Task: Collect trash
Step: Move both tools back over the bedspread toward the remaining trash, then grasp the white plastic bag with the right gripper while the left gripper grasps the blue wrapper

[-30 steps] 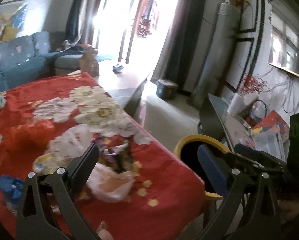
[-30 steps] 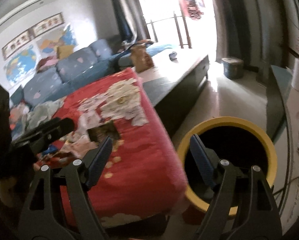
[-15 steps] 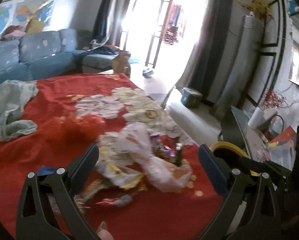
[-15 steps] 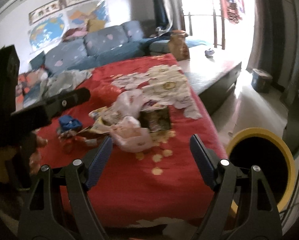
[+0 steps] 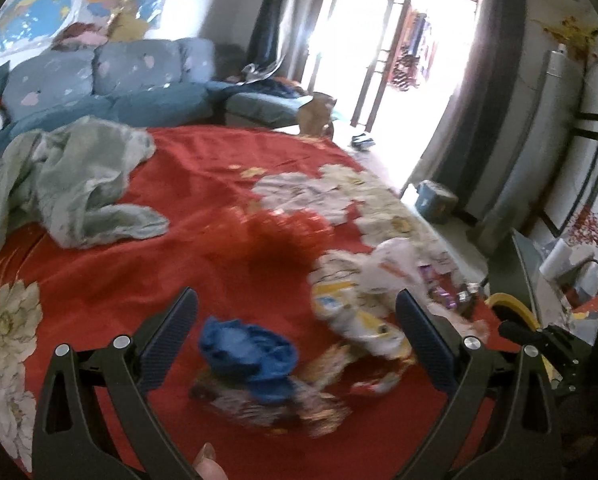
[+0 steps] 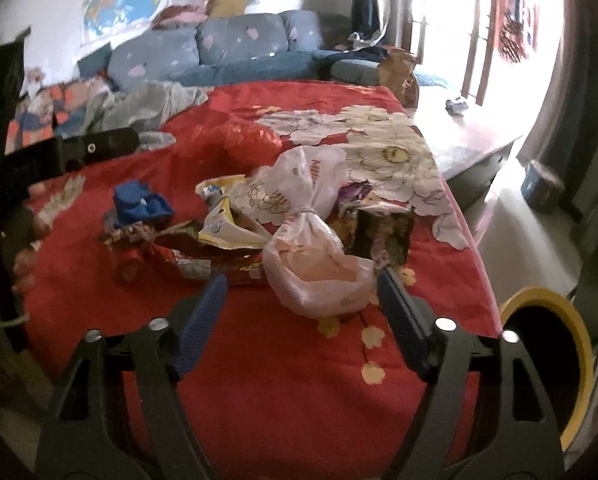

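A heap of trash lies on the red flowered cloth (image 5: 179, 248): a crumpled blue wrapper (image 5: 247, 348) (image 6: 139, 202), a knotted white-pink plastic bag (image 6: 311, 248) (image 5: 383, 264), yellow-white wrappers (image 6: 223, 228) and a dark box (image 6: 383, 232). My left gripper (image 5: 295, 312) is open, low over the cloth, with the blue wrapper just past its tips. My right gripper (image 6: 301, 284) has its jaws closing; the bag's lower bulge sits between the fingertips, which do not press on it. A yellow-rimmed black bin (image 6: 539, 304) (image 5: 511, 308) stands on the floor at the cloth's right edge.
A grey-green garment (image 5: 71, 184) lies at the far left of the cloth. A blue sofa (image 5: 139, 76) runs behind. A low table (image 6: 471, 136) with a brown paper bag (image 6: 399, 68) is beyond, and a small blue tub (image 6: 543, 188) stands on the floor.
Both grippers have swung left, away from the bin and toward the trash heap, which now fills both views. The right jaws have narrowed a little around the knotted bag.
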Motion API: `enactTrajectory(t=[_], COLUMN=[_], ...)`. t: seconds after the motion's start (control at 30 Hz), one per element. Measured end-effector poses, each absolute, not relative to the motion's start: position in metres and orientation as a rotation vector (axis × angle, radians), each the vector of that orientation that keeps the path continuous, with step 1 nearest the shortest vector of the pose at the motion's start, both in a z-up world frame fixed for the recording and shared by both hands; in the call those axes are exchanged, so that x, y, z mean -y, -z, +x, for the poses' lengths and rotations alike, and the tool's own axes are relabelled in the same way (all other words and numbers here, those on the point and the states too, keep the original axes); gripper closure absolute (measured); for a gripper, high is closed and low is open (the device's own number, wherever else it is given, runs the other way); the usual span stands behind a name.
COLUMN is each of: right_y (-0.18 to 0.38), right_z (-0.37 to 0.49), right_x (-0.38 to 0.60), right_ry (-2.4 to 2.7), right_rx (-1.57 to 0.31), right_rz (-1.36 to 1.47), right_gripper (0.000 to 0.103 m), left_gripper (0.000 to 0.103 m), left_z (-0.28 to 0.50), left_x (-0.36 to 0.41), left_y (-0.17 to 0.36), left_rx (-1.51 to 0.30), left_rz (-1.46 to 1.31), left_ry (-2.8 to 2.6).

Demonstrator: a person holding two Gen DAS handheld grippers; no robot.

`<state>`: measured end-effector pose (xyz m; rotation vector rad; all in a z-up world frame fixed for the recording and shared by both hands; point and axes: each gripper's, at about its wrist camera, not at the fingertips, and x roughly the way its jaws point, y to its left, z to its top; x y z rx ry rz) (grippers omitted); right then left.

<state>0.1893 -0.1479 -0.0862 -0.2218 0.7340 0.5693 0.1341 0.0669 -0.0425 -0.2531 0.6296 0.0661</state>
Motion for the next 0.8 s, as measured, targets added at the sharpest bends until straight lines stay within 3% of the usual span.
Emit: enactTrajectory(t=[0.13, 0.2, 0.27, 0.43, 0.5, 0.57, 0.8], right_y=[0.094, 0.098, 0.100, 0.093, 0.088, 0.082, 0.058], right_z=[0.193, 0.195, 0.198, 0.195, 0.193, 0.193, 0.185], right_x=[0.135, 0.130, 0.128, 0.127, 0.129, 0.130, 0.136], right_ry=[-0.566, -0.558, -0.561, -0.576, -0.587, -0.596, -0.628], right_rx=[-0.742, -0.745, -0.750, -0.715, -0.696, -0.684, -0.615], right_rz=[-0.270, -0.297, -0.295, -0.273, -0.257, -0.242, -0.189], right_gripper=[0.061, 0.081, 0.089, 0.093, 0.096, 0.096, 0.099], left_gripper=[0.007, 0.008, 0.008, 0.043, 0.072, 0.085, 0.091], left_z=[0.136, 0.138, 0.141, 0.145, 0.146, 0.145, 0.133], left_x=[-0.085, -0.093, -0.104, -0.116, -0.115, -0.114, -0.106], left_y=[0.055, 0.063, 0.072, 0.090, 0.094, 0.093, 0.055], left_rx=[-0.663, -0.692, -0.727, -0.778, -0.789, -0.781, -0.654], left_rz=[-0.284, -0.305, -0.354, -0.436, -0.442, -0.443, -0.411], left_ry=[-0.089, -0.090, -0.079, -0.054, -0.049, -0.044, -0.037])
